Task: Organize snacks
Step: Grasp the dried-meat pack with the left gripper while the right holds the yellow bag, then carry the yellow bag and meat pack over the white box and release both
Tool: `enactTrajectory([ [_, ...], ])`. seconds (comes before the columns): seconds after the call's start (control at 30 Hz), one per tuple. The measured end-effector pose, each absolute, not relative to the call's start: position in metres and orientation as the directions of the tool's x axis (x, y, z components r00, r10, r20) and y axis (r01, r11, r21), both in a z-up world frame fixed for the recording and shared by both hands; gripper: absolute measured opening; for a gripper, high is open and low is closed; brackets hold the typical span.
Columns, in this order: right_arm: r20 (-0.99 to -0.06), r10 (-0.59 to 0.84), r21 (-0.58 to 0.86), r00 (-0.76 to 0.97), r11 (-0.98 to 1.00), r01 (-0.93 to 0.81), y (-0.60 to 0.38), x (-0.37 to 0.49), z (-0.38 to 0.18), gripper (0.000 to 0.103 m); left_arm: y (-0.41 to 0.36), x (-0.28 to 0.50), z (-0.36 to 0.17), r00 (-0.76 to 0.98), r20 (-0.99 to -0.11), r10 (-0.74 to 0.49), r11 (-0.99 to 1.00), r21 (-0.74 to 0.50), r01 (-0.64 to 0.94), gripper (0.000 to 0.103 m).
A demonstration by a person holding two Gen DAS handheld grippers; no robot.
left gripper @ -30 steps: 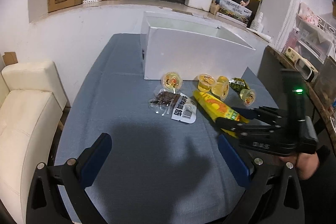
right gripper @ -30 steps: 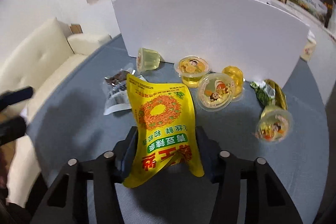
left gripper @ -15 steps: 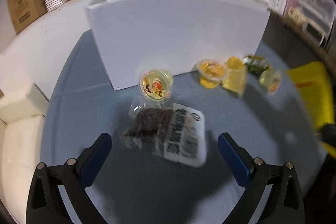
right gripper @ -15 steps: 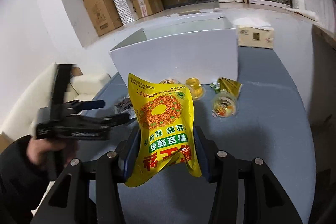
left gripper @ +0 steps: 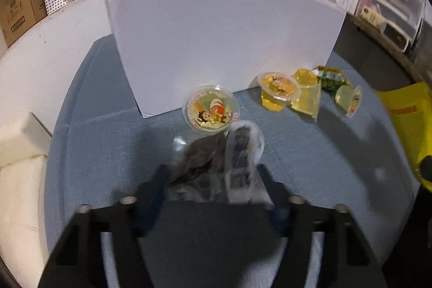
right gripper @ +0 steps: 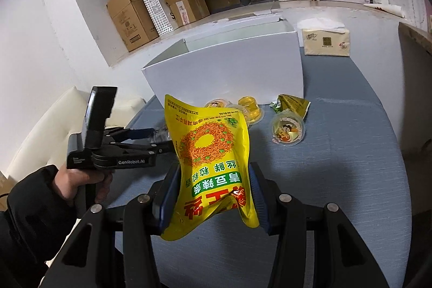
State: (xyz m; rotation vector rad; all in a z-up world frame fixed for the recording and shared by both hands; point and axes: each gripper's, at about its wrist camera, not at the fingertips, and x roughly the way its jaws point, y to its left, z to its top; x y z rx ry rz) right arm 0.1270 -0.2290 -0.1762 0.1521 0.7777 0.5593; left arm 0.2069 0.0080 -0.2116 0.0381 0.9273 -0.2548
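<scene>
My left gripper (left gripper: 214, 180) is closing its jaws on a clear packet of dark snack with a white label (left gripper: 216, 161); the packet is bunched up between the pads. In the right wrist view the left gripper (right gripper: 159, 139) reaches in behind the yellow bag. My right gripper (right gripper: 213, 190) is shut on that yellow snack bag (right gripper: 213, 153) and holds it upright above the table; its edge shows at the right of the left wrist view (left gripper: 407, 120). An open white box (left gripper: 216, 45) (right gripper: 229, 72) stands behind the snacks.
Jelly cups (left gripper: 210, 109) (left gripper: 279, 88) (right gripper: 287, 130) and a green packet (left gripper: 329, 77) (right gripper: 291, 104) lie in front of the box on the blue-grey table (left gripper: 94, 153). A tissue pack (right gripper: 326, 41) sits at the back right. A cream sofa (left gripper: 19, 166) borders the left edge.
My left gripper moved in over the dark snack packet and its jaws came together around it, crumpling it. My right gripper lifted the yellow bag and drew back from the snacks.
</scene>
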Motion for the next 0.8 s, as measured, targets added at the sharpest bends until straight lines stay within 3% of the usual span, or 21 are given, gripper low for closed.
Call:
enactTrajectory([
  [0.17,-0.615,0.532,0.336,0.581,0.844,-0.417,-0.23,0.128,-0.174,0.054,0.012,0.193,-0.198,0.588,-0.773,-0.239,0.961,-0.103,0.255,0.05],
  [0.2,-0.617,0.532,0.335,0.58,0.845,-0.417,-0.229,0.128,-0.174,0.054,0.012,0.19,-0.195,0.596,-0.766,-0.242,0.962,-0.106,0.253,0.035],
  [0.23,-0.617,0.532,0.336,0.58,0.844,-0.418,-0.229,0.128,-0.174,0.054,0.013,0.187,-0.194,0.597,-0.761,-0.255,0.959,-0.122,0.255,0.033],
  [0.53,-0.619,0.532,0.33,0.577,0.844,-0.423,-0.224,0.126,-0.173,0.054,0.022,0.18,-0.209,0.589,-0.749,-0.303,0.949,-0.183,0.255,0.033],
  [0.8,-0.585,0.541,0.317,0.604,0.838,-0.443,-0.221,0.131,-0.153,0.054,0.019,0.171,-0.17,0.656,-0.688,-0.312,0.949,-0.187,0.254,0.033],
])
